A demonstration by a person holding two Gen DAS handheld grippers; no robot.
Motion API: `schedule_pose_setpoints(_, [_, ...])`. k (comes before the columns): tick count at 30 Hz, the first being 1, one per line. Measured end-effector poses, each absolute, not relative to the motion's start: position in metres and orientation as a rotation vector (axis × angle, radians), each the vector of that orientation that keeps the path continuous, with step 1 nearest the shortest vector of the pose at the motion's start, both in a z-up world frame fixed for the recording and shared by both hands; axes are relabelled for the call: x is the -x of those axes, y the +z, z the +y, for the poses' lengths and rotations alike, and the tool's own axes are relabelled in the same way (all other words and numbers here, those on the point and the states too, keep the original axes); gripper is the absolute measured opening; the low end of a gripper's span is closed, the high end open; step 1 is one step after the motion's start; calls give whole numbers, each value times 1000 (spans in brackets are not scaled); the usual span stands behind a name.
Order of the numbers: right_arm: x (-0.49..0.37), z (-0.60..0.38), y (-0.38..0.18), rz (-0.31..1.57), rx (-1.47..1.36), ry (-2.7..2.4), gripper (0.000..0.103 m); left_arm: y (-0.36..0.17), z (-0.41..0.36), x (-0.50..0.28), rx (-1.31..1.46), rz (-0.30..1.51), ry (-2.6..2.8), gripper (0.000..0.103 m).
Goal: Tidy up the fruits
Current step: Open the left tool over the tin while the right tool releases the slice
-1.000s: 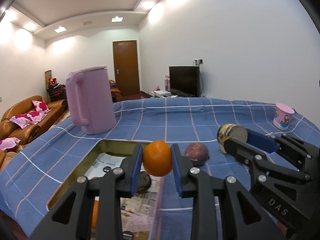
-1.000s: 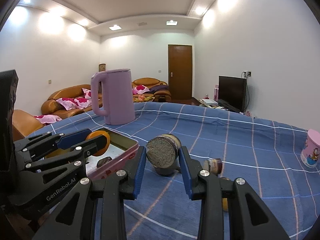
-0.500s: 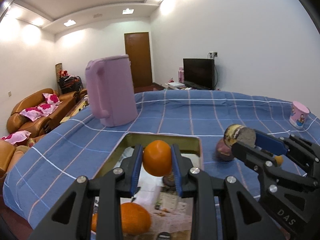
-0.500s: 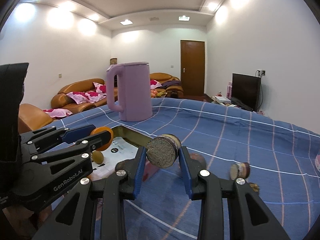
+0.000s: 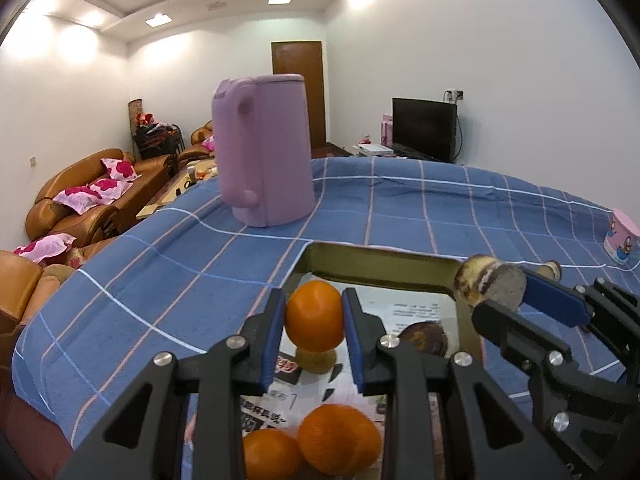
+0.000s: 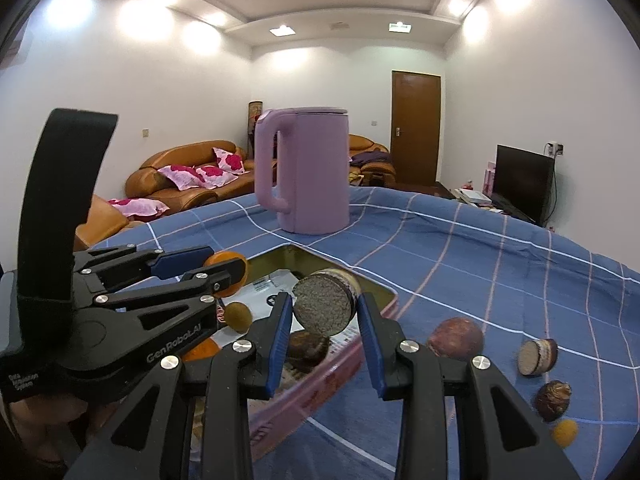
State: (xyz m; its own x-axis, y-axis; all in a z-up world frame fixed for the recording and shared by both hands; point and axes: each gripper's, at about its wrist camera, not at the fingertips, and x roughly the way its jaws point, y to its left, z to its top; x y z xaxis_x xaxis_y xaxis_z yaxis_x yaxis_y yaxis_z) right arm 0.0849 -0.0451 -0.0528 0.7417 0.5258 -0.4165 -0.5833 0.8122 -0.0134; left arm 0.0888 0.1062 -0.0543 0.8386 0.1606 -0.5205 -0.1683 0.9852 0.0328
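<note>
My left gripper (image 5: 314, 330) is shut on an orange (image 5: 314, 321) and holds it above the rectangular tin tray (image 5: 384, 265), which is lined with newspaper. My right gripper (image 6: 323, 322) is shut on a cut half fruit with a flat grey-brown face (image 6: 323, 311), above the tray's right rim (image 6: 348, 350). In the tray lie two oranges (image 5: 338, 442), a small yellowish fruit (image 5: 316, 360) and a dark brown fruit (image 5: 424, 334). The right gripper with its half fruit (image 5: 490, 286) also shows in the left wrist view.
A tall pink kettle (image 5: 264, 156) stands behind the tray on the blue checked tablecloth. On the cloth right of the tray lie a purple-brown fruit (image 6: 456, 338), a cut half (image 6: 536, 357), a dark fruit (image 6: 554, 400) and a small yellow one (image 6: 564, 433). A pink cup (image 5: 622, 236) stands far right.
Both grippers have moved left with their fruit: the orange is now over the tray's inside, and the half fruit has come from over the cloth to the tray's right rim.
</note>
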Motion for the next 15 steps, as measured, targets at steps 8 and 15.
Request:
schedule_pose_setpoints(8, [-87, -33, -55, 439, 176, 637, 36, -62, 118, -98, 31, 604, 182, 30])
schedule_pose_setpoints(15, [-94, -26, -60, 496, 194, 659, 36, -70, 117, -103, 27, 640, 173, 30])
